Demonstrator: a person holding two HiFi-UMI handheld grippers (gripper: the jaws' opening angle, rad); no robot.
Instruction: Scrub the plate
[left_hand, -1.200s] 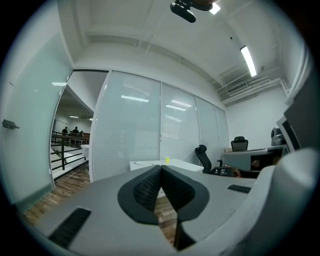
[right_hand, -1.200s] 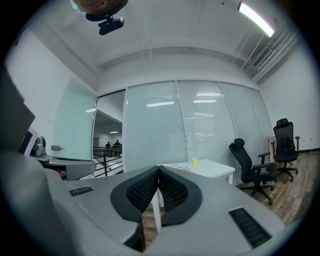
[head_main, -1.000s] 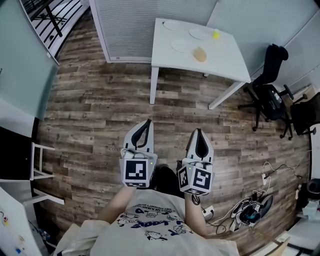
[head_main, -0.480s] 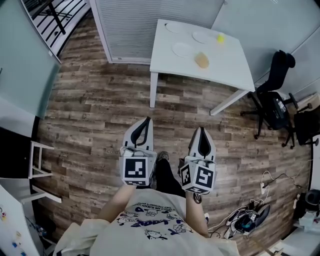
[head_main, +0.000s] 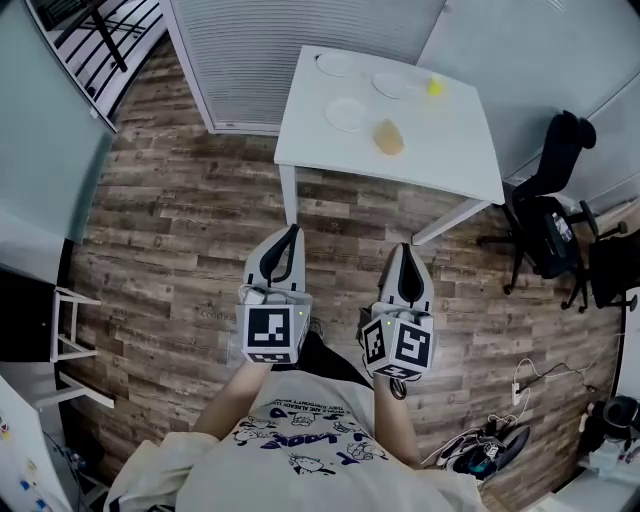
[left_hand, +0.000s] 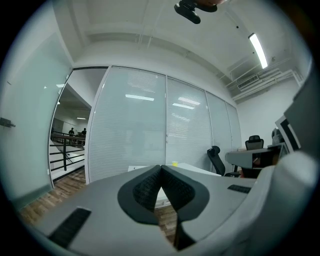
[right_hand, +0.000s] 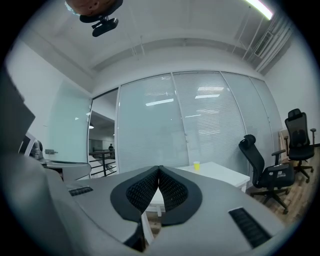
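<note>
Your left gripper (head_main: 291, 236) has its jaws pressed together with nothing between them; in the left gripper view the ribbed pads (left_hand: 148, 188) meet at the tip. Your right gripper (head_main: 404, 250) is closed just as tight and holds nothing. You hold both out level in front of your chest, side by side and roughly parallel, pointing toward 12 o'clock over the wooden floor (head_main: 180, 220). Your forearms are bent in close to your shirt. Neither gripper touches anything.

The white tabletop (head_main: 440, 140) stands ahead at 12 o'clock, well apart from both grippers. The nearest plate (head_main: 347, 113) lies toward its left side. A second plate (head_main: 336, 64) is at that one's 12 o'clock and a third plate (head_main: 396, 84) at its 2 o'clock. A tan sponge (head_main: 389, 137) sits just beside the nearest plate at its 4 o'clock. A yellow cup (head_main: 434, 87) stands at the third plate's 3 o'clock. A black office chair (head_main: 548, 190) is on the floor at the tabletop's 4 o'clock.
</note>
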